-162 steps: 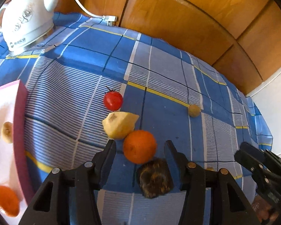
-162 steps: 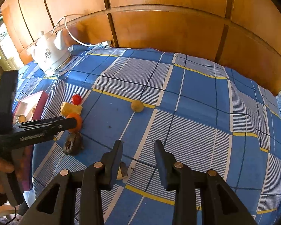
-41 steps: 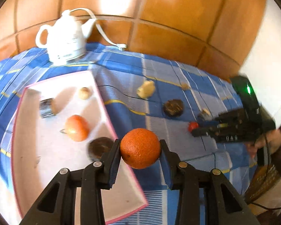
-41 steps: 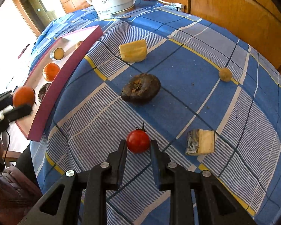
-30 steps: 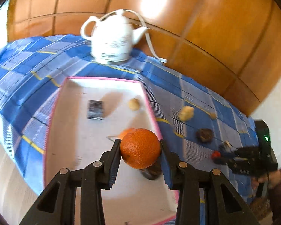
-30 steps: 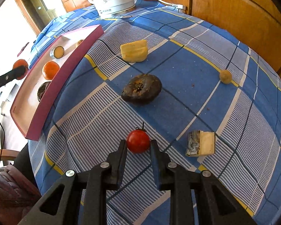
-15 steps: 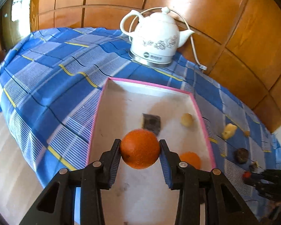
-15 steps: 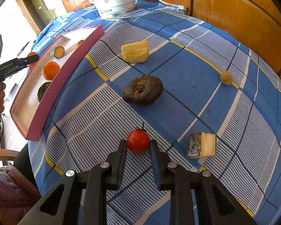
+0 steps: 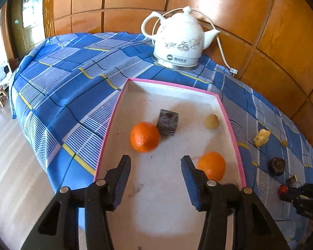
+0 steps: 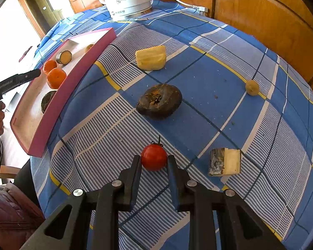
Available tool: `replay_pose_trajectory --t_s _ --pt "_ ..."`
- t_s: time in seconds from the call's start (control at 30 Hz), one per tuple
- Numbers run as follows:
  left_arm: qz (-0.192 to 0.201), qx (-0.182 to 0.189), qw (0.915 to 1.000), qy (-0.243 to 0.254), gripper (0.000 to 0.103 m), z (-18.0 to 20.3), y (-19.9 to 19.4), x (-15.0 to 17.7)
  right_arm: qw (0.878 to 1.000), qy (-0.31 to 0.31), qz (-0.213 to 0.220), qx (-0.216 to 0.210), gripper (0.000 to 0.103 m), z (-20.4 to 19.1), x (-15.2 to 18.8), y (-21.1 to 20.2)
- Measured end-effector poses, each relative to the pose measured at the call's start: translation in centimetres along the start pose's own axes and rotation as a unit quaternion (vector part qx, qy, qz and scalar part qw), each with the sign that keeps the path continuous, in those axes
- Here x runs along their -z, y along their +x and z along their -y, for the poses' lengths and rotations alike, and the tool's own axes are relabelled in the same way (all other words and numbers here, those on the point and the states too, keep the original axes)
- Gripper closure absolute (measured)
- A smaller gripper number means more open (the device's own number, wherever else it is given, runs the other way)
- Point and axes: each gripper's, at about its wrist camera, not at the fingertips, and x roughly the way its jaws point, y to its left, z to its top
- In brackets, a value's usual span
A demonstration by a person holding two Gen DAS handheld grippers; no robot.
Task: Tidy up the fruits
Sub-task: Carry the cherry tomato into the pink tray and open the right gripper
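2 oranges (image 9: 144,136) sit in the pink tray (image 9: 232,134) at frame centre beyond the released left gripper (image 9: 155,177), while only the right view shows the right gripper (image 10: 153,167) grasping the tomato (image 10: 154,156).

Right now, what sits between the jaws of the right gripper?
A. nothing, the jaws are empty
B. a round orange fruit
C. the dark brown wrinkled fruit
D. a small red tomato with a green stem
D. In the right wrist view the right gripper has its jaws closed against both sides of the small red tomato with a green stem, low over the blue checked tablecloth.
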Motion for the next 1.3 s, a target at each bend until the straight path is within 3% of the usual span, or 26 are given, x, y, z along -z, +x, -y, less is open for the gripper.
replay_pose_trajectory --t_s 0.2,0.57,1.3 --pt "0.021 0.006 0.9995 0.022 0.045 1.6 -1.6 0.3 1.0 0.0 0.0 0.001 0.078 0.0 0.0 0.0" --pt "0.038 0.015 0.9968 0.069 0.045 4.4 -2.9 0.9 1.0 -0.002 0.001 0.003 0.078 0.0 0.0 -0.1" --pt "0.023 0.022 0.9955 0.089 0.043 5.7 -2.6 2.0 1.0 0.0 -0.001 0.009 0.078 -0.2 0.0 0.0"
